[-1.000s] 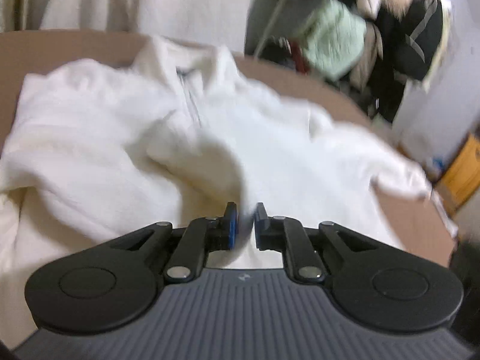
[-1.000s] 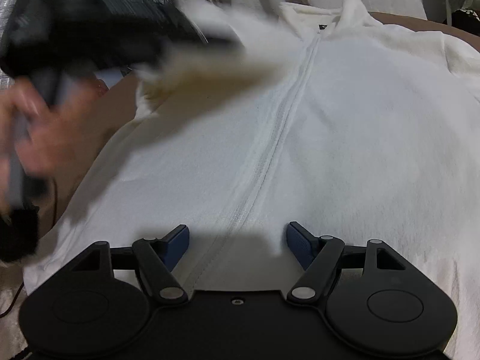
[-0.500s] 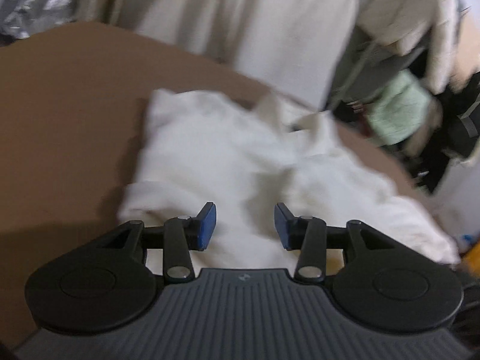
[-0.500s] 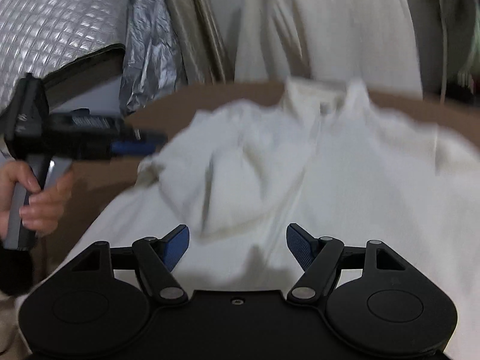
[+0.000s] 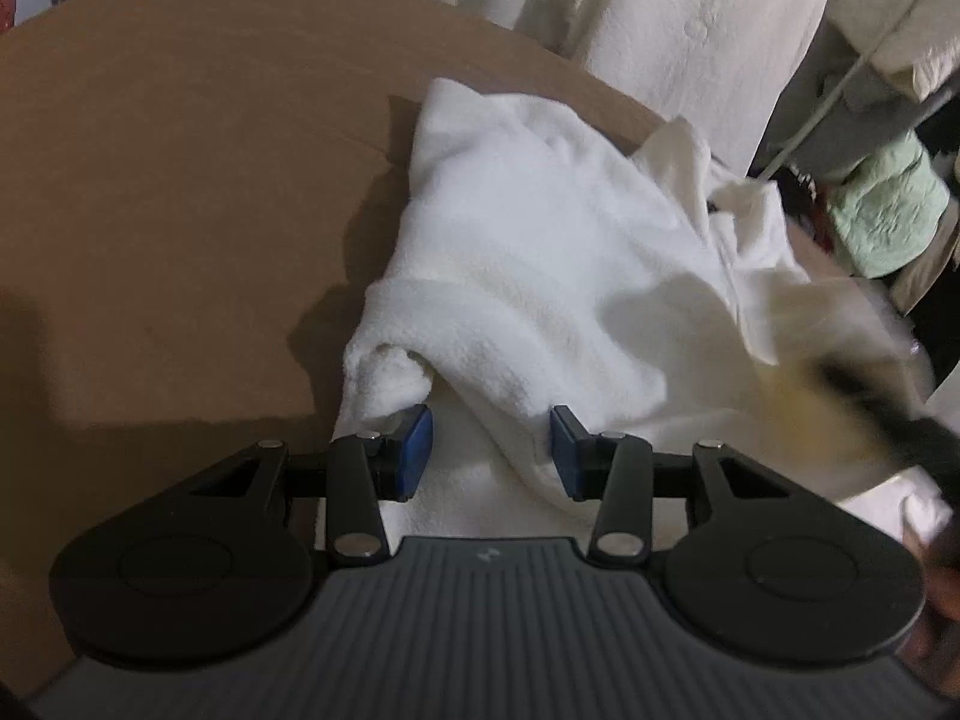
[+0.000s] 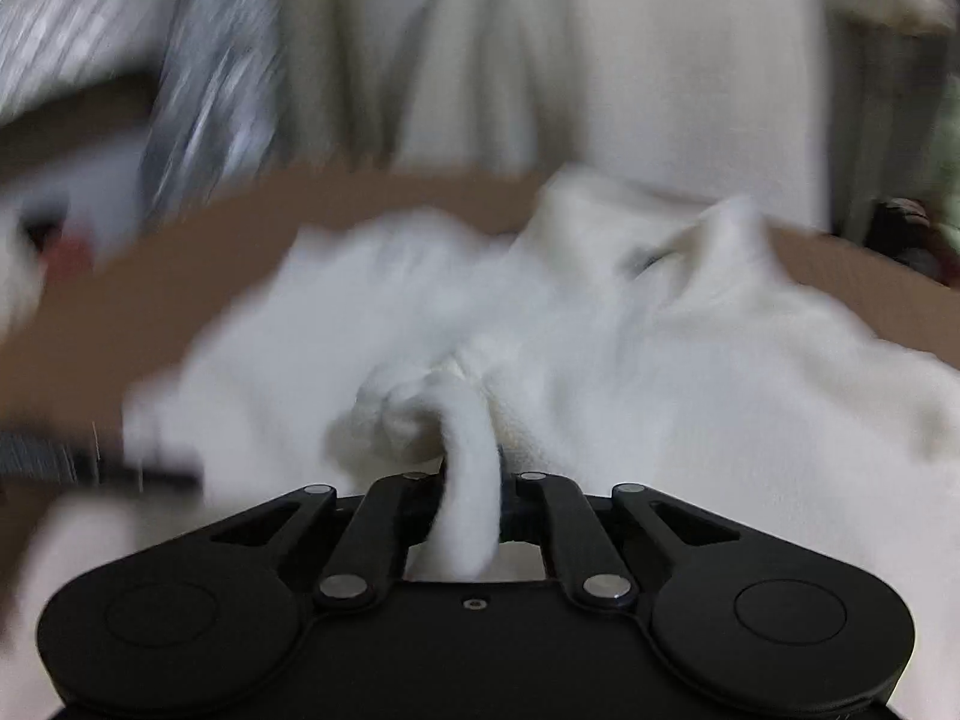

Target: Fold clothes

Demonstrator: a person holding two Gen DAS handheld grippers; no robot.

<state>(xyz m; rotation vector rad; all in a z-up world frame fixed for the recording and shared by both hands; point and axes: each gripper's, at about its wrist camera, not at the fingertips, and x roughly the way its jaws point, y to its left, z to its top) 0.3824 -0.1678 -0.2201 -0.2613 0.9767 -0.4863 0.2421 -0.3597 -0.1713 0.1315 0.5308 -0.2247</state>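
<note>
Fleece jacket (image 5: 540, 276) lies partly folded on the brown table (image 5: 180, 180); your right gripper (image 6: 474, 480) pinches a fold of it; your left gripper (image 5: 491, 450) hovers wide over the near edge; carry the fold across smoothly, keeping edges aligned.

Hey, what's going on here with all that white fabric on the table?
A person is folding a white fleece jacket on a brown table, holding a gripper in each hand. The right gripper is shut on a bunched strip of the jacket. The left gripper is open, its fingers either side of a folded edge.
</note>
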